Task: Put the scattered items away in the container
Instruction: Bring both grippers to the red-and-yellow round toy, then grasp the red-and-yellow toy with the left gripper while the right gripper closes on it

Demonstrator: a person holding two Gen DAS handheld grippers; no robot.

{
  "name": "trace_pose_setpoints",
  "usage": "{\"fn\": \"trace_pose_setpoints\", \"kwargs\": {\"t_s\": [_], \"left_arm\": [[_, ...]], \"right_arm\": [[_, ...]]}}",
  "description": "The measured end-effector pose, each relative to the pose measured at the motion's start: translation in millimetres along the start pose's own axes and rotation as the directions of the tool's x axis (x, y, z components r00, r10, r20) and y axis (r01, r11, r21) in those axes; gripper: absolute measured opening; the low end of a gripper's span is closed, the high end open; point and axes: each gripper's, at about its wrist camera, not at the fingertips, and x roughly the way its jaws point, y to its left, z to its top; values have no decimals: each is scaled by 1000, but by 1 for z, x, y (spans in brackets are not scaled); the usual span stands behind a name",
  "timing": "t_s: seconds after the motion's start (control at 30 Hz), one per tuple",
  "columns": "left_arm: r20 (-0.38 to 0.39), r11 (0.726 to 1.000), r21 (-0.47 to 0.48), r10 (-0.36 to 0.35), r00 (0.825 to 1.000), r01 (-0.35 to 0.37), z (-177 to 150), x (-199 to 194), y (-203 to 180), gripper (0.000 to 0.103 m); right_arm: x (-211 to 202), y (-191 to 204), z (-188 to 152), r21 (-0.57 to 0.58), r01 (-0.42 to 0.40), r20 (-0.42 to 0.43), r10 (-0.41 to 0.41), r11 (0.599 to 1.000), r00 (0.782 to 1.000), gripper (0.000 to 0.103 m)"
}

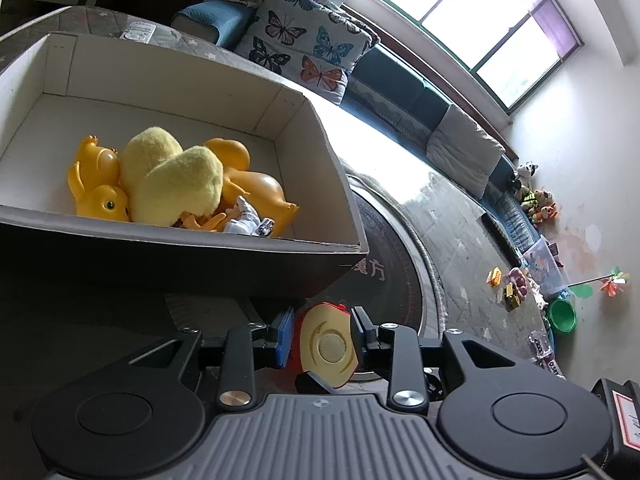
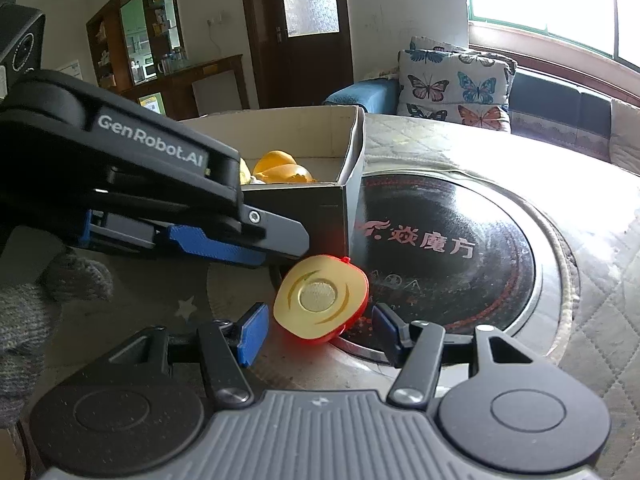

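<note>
Red-and-cream toy apple half [image 1: 327,345] sits between the left gripper [image 1: 320,338] pads, which look clamped on it, just outside the cardboard box [image 1: 192,236] wall, low above the table. Right gripper [image 2: 316,330] is spread apart, straddling it without contact. Judged step: carry to box. Next: lift over the rim, release beside the ducks [image 1: 100,196]. Apple's underside is hidden; table contact unclear.
</note>
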Motion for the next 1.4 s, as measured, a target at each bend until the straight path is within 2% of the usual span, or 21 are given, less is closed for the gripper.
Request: {"fn": "trace_pose_setpoints", "kwargs": {"t_s": [0.9,1.13,1.4], "left_arm": [[-56,999,-27,-32,998,30,0,28,10,32],[-35,998,-19,-57,998,56,-4,13,9,31],[31,998,-34,-58,998,59,-7,-27,9,30]], "right_arm": [[2,2,-10,-15,-7,2,7,1000,1000,55],[-8,4,-6,-22,-8,20,9,1000,1000,55],[-29,27,6,-89,-29,71,35,996,997,55]]}}
